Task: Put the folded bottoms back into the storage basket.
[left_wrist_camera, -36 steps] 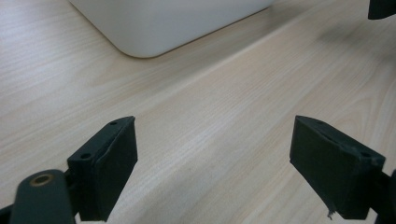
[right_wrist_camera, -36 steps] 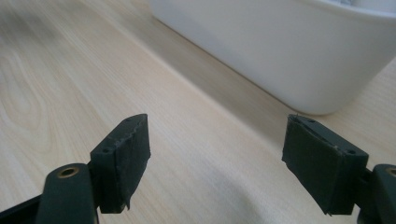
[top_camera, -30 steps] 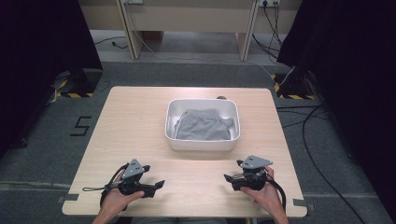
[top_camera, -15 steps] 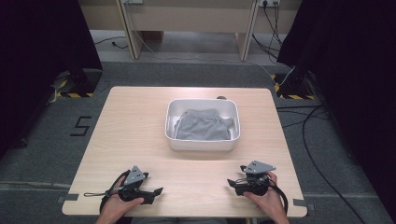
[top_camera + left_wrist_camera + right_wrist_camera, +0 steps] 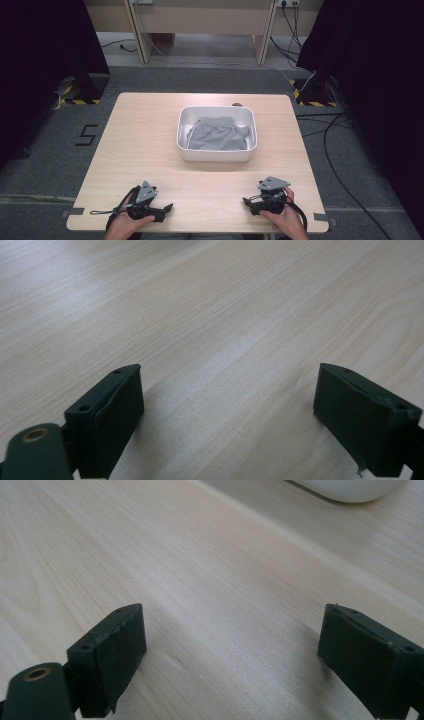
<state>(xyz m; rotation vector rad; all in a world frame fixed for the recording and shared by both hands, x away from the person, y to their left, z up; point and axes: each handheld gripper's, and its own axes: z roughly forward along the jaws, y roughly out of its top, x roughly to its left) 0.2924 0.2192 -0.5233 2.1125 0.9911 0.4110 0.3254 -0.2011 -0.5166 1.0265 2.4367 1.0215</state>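
Note:
A white bin [image 5: 217,156] stands at the table's middle with a grey folded garment [image 5: 216,135] inside it. My left gripper [image 5: 167,207] rests on the wooden table [image 5: 135,135] near the front edge, left of centre. It points right and is open, with bare wood between its pads [image 5: 227,410]. My right gripper [image 5: 247,204] rests at the front right and points left. Its jaws have just been opening and stand wide apart over bare wood [image 5: 230,650]. The bin's rounded edge [image 5: 350,487] shows at the top of the right gripper view.
A small dark object [image 5: 236,104] sits just behind the bin. Black curtains hang on both sides. Cables [image 5: 345,165] run across the floor to the right. Grey tape marks [image 5: 321,218] sit at the table's front corners.
Both hands have drawn the grippers slightly back toward the table's front edge. The bin and garment have not moved.

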